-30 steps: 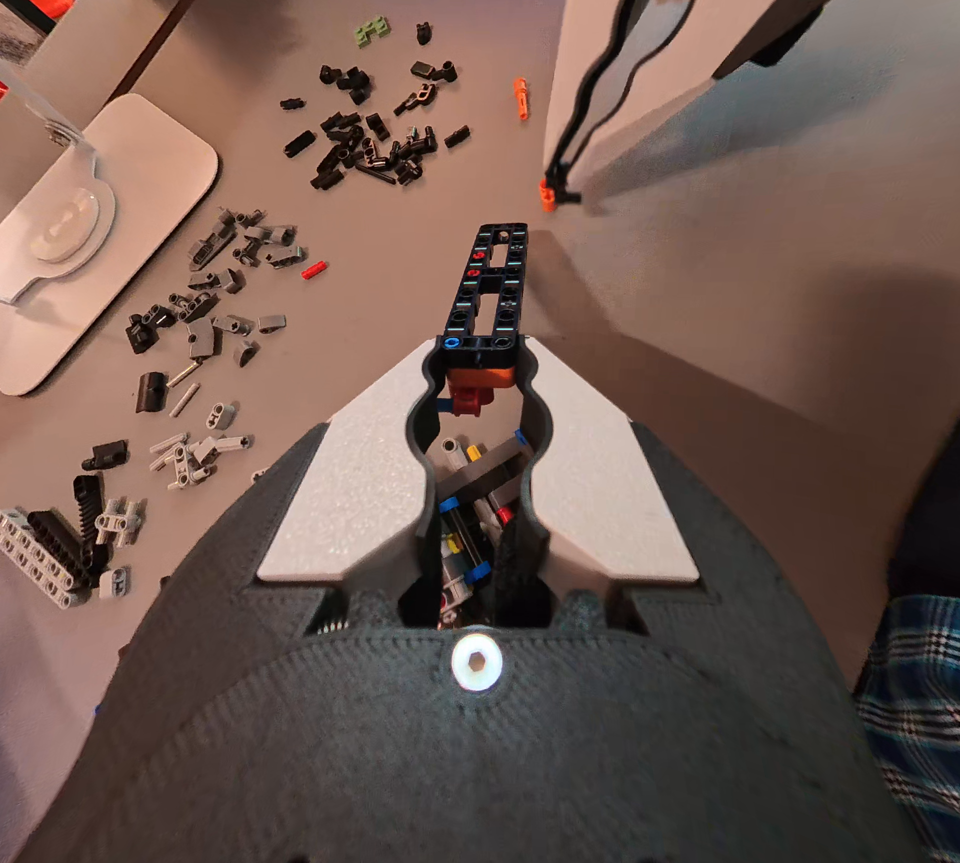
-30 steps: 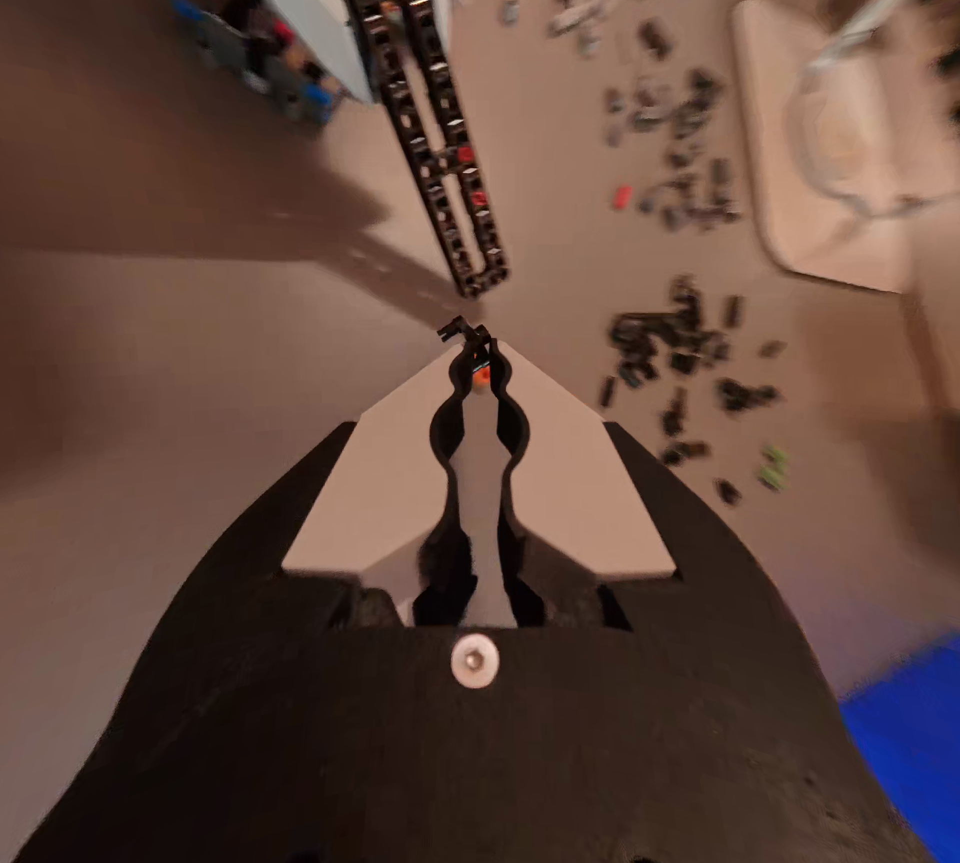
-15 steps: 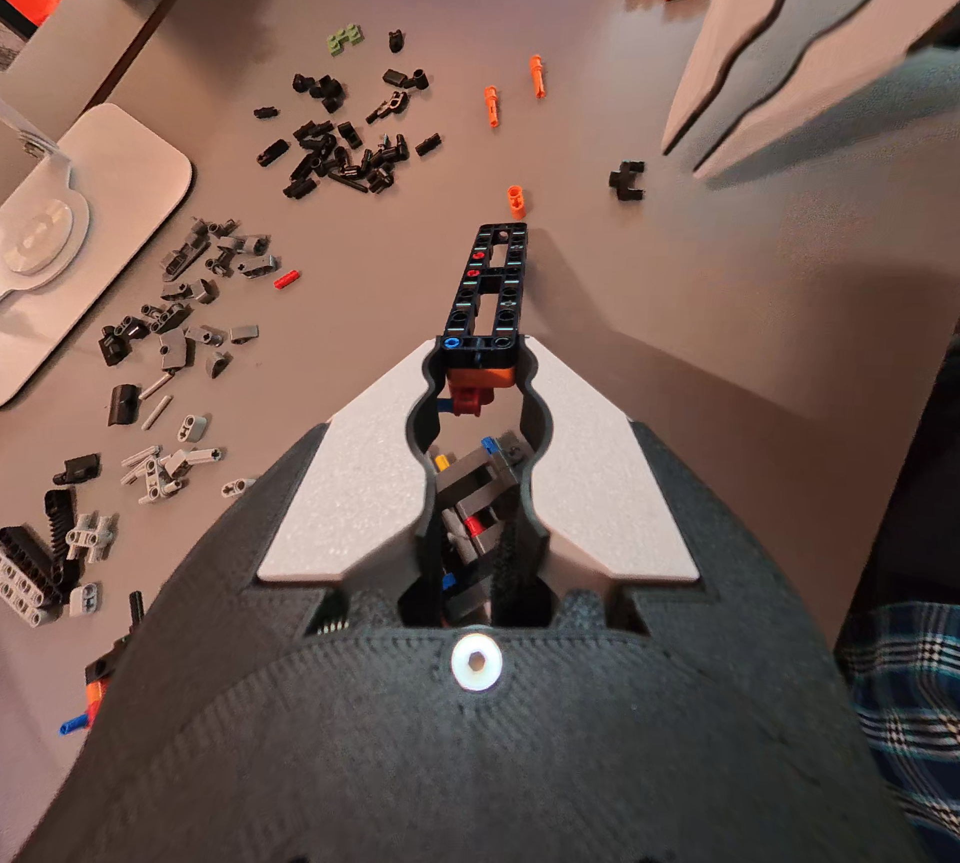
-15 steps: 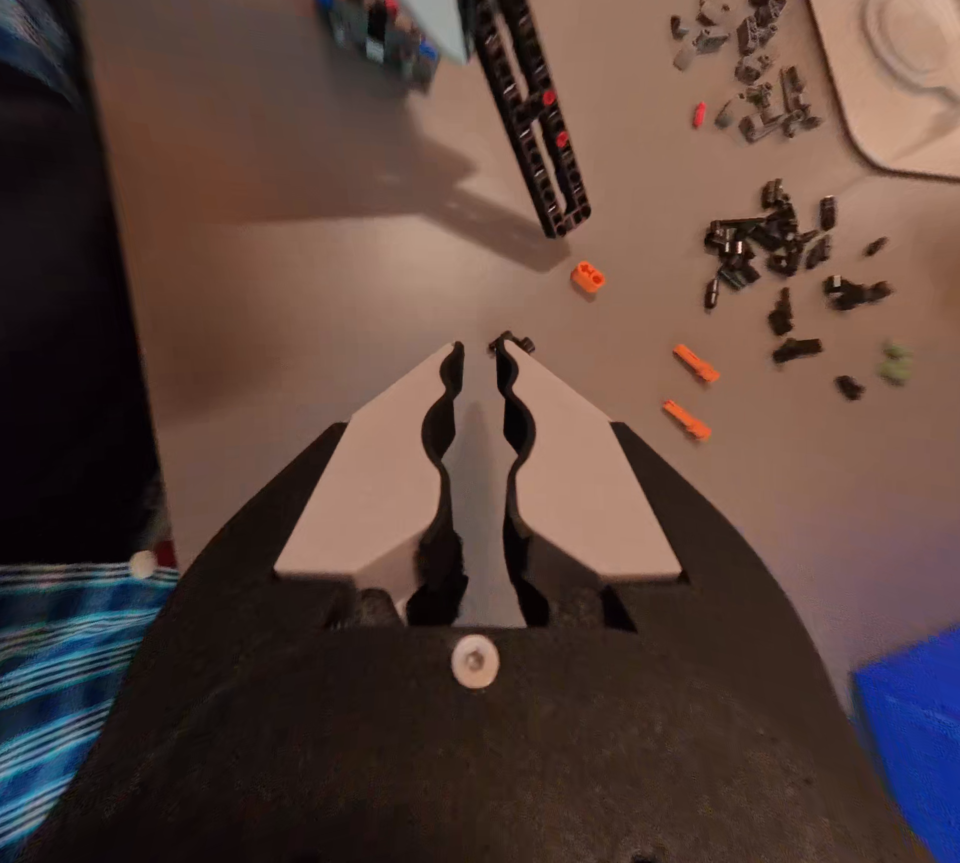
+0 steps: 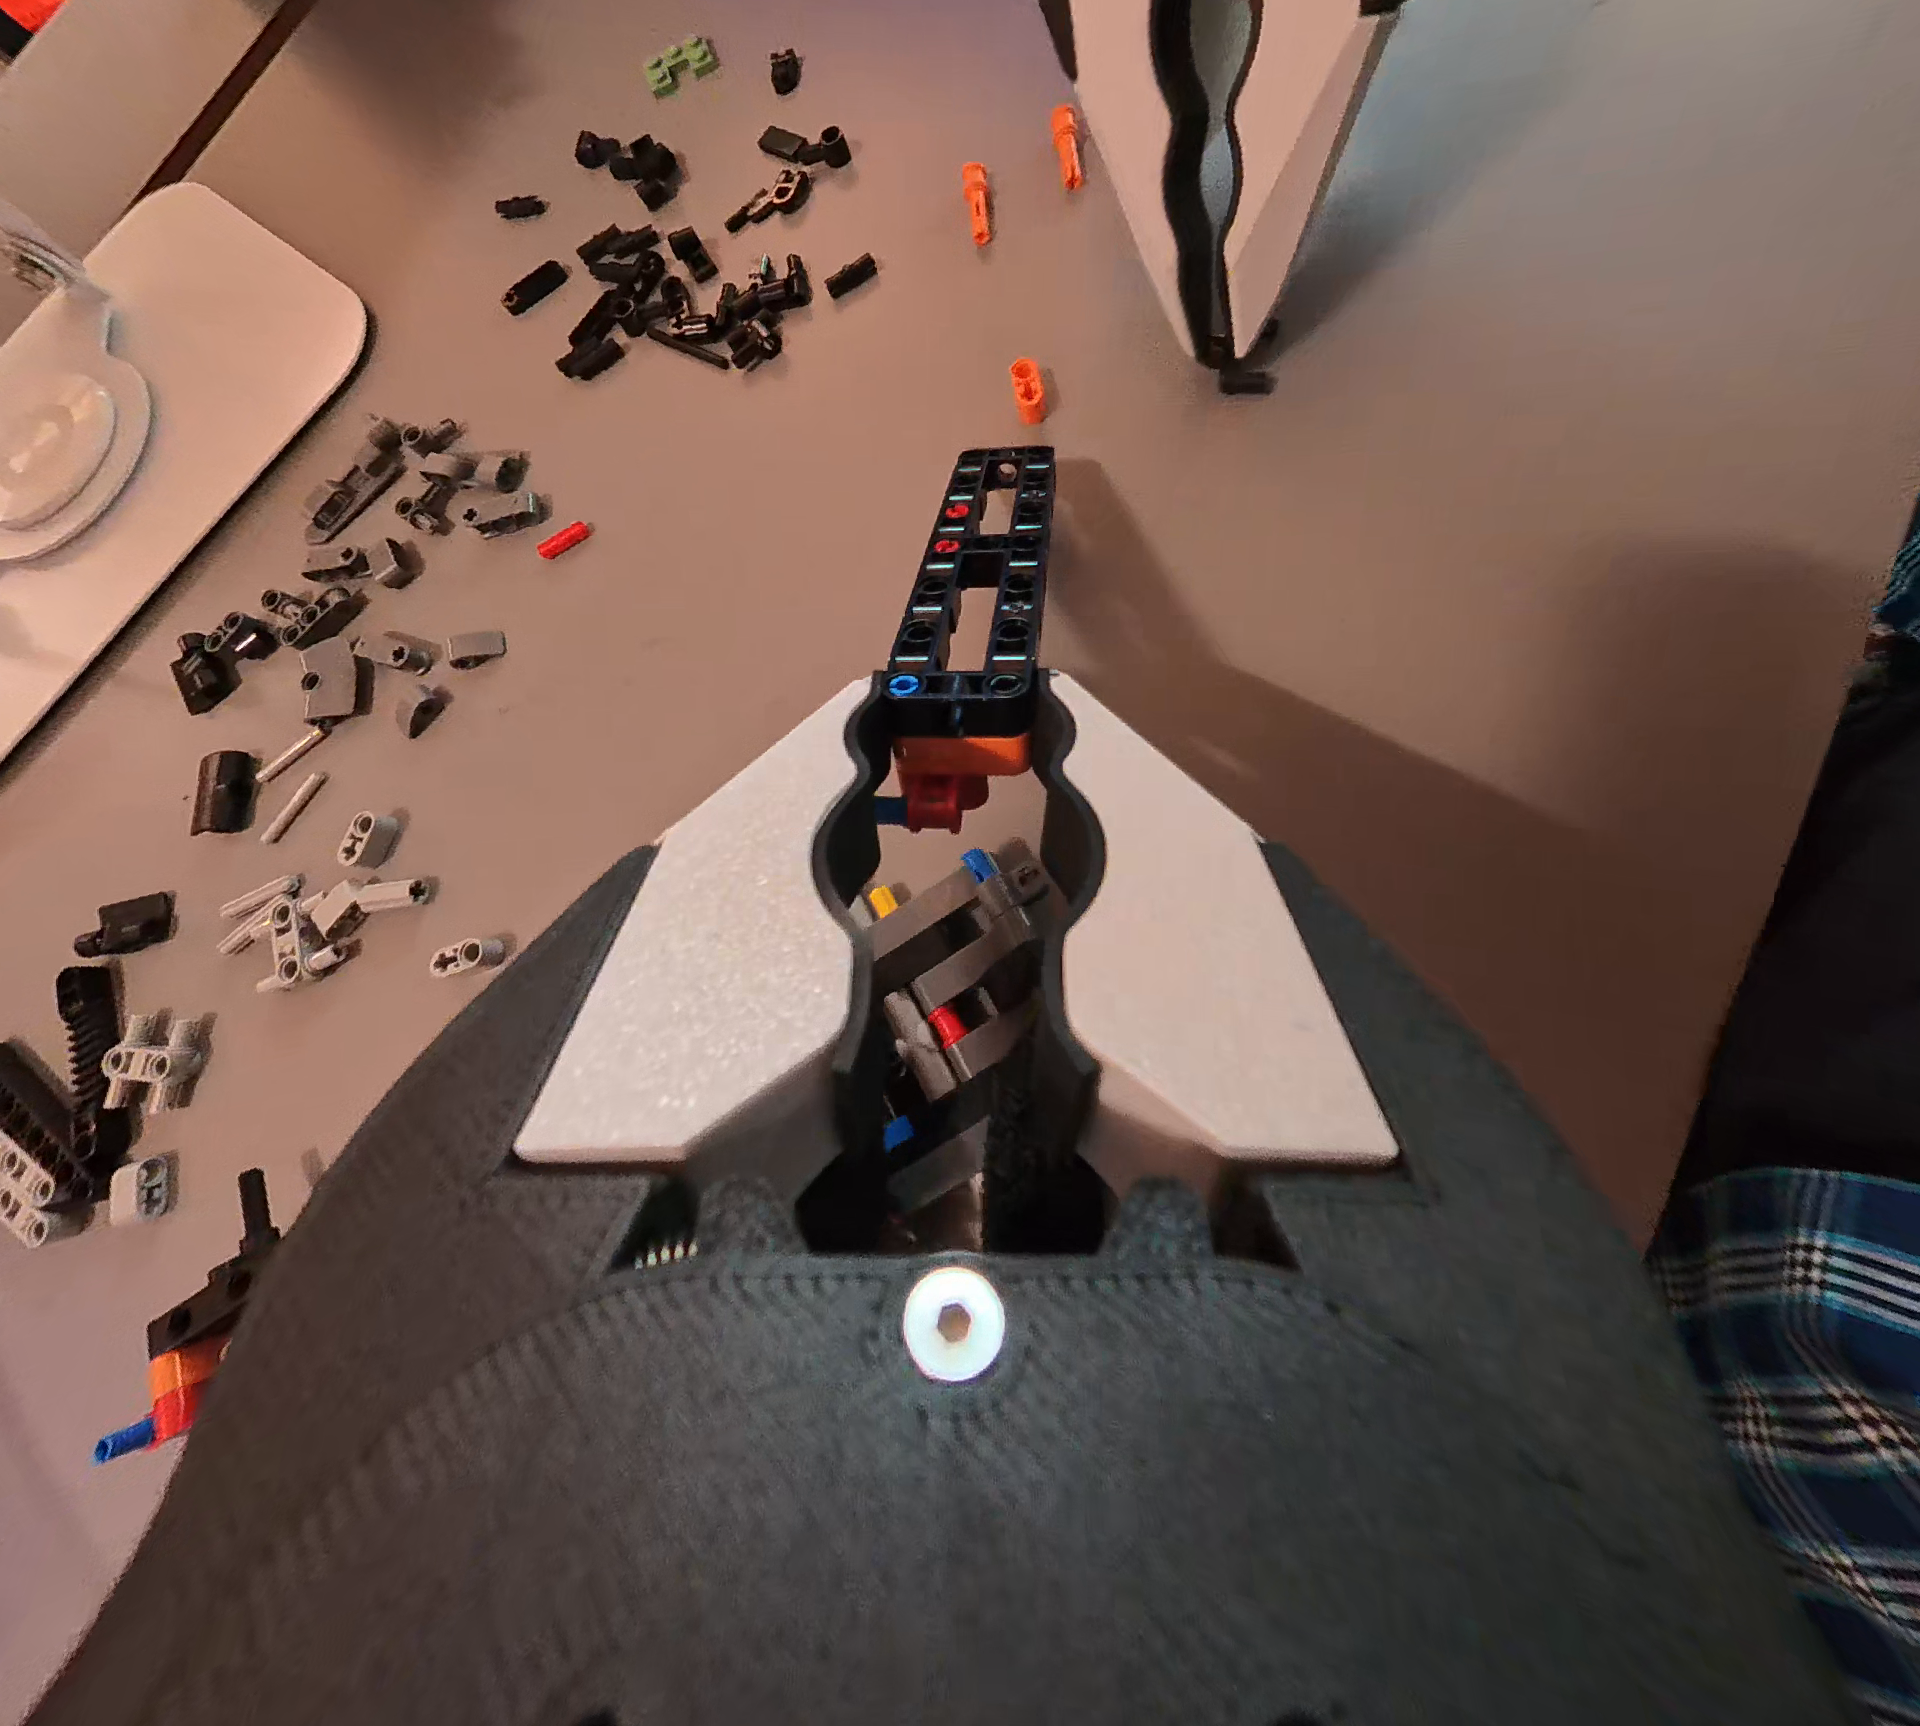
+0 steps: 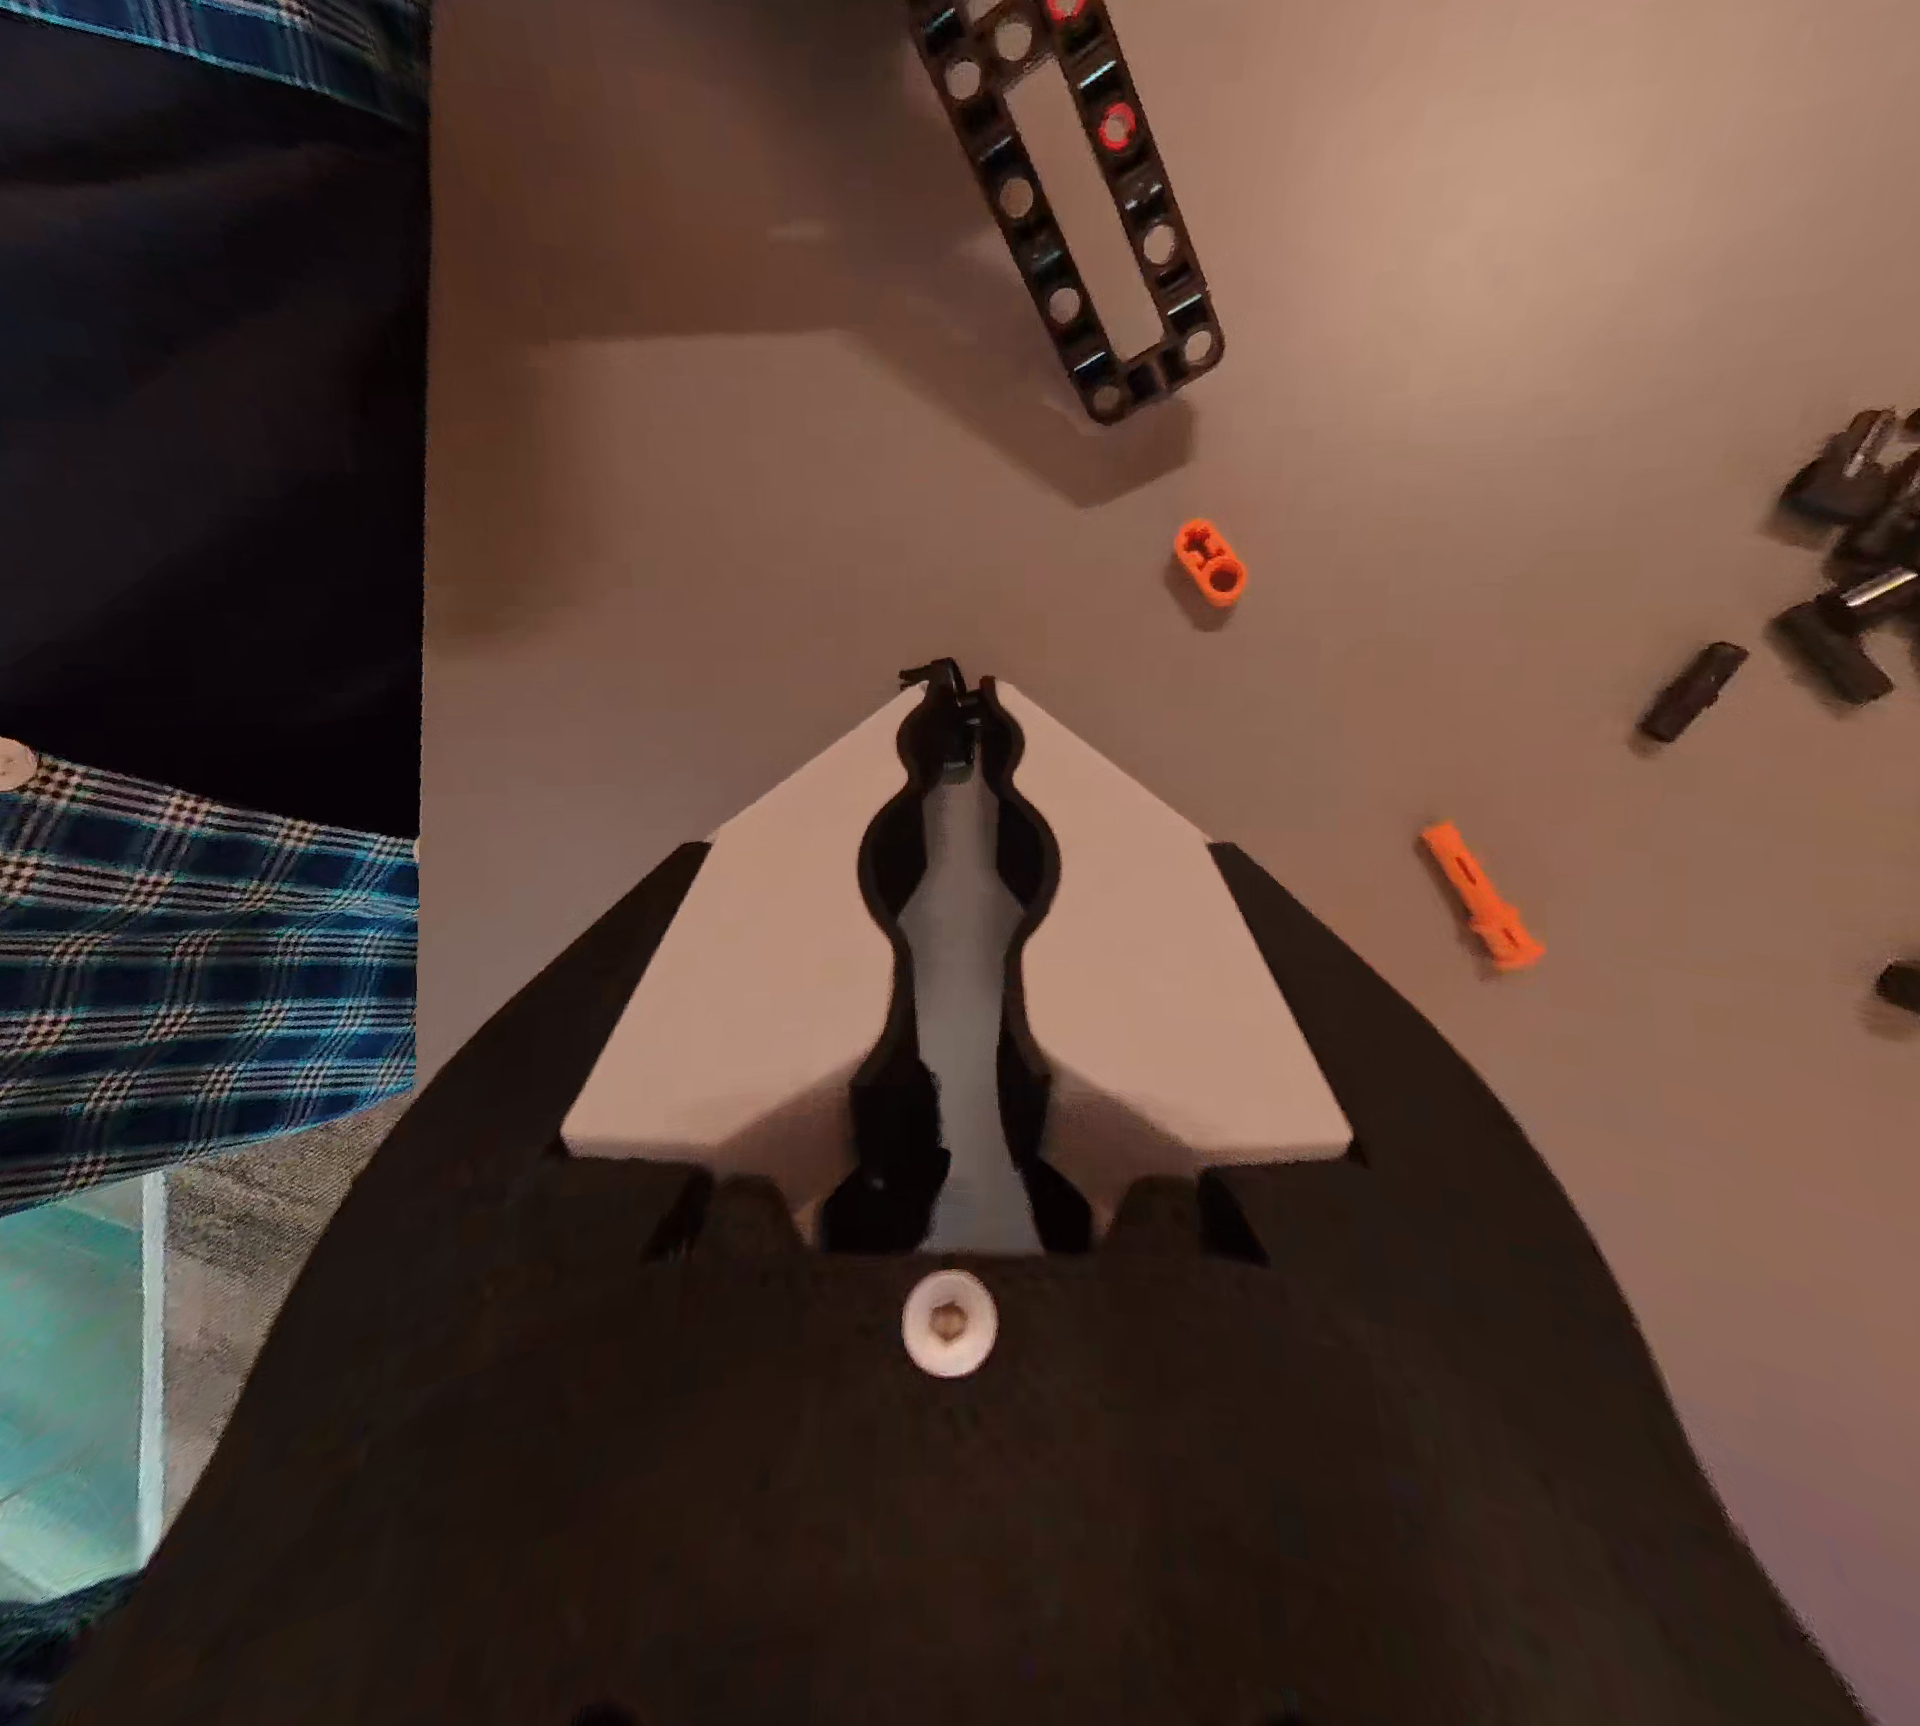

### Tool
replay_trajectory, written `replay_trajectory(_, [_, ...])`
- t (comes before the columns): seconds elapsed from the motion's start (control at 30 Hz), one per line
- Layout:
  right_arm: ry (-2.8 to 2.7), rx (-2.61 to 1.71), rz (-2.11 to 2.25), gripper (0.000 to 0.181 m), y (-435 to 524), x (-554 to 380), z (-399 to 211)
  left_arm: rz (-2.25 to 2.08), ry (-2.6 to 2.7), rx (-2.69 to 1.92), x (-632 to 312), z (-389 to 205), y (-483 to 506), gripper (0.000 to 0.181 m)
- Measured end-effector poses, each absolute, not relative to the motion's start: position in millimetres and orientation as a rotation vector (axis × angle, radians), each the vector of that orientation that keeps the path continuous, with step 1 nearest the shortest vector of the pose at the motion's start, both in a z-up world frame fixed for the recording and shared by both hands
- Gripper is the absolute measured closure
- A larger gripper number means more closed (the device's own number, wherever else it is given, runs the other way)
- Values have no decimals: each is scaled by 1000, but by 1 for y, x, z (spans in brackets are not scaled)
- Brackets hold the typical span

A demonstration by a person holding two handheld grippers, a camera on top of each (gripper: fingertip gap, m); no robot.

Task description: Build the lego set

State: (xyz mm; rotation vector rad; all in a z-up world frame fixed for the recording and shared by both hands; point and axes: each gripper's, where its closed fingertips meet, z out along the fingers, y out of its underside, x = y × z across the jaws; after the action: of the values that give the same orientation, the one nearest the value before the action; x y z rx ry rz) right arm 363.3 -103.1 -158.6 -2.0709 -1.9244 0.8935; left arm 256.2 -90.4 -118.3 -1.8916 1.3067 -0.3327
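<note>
My left gripper (image 5: 961, 700) is shut on a lego assembly: a long black frame (image 5: 977, 575) with red pins sticks forward past the tips, with orange, red and grey parts behind them. The frame also shows in the right wrist view (image 6: 1081, 149). My right gripper (image 6: 951, 689) is shut on a small black connector piece (image 6: 945, 679) at its tips. In the left wrist view the right gripper (image 5: 1231, 351) stands tips down on the table with the black piece (image 5: 1247, 377) under them. A small orange connector (image 5: 1029, 390) (image 6: 1210, 561) lies between the frame's end and the right gripper.
Loose parts lie on the grey table (image 5: 1455, 533): a pile of black pieces (image 5: 675, 274), a pile of grey pieces (image 5: 364, 596), orange pins (image 5: 977, 201) (image 6: 1481, 892), a green piece (image 5: 681, 64). A white stand base (image 5: 208, 388) sits at left. A person's plaid sleeve (image 6: 197, 949) is beside the table. The left gripper's tips are roughly 12 centimeters from the right gripper's. Between my left fingertips and the white stand base (image 5: 208, 388) there is roughly 30 centimeters.
My right gripper was open half a second ago beside the black connector; it has come down and shut on it. The left gripper still holds the assembly, nearly still.
</note>
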Motion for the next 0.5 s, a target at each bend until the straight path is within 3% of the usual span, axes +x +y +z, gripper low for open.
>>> replay_trajectory(0.5, [-1694, -1877, 466, 181, -98, 372, -147, -366, 1312, -1903, 270, -125, -92, 155])
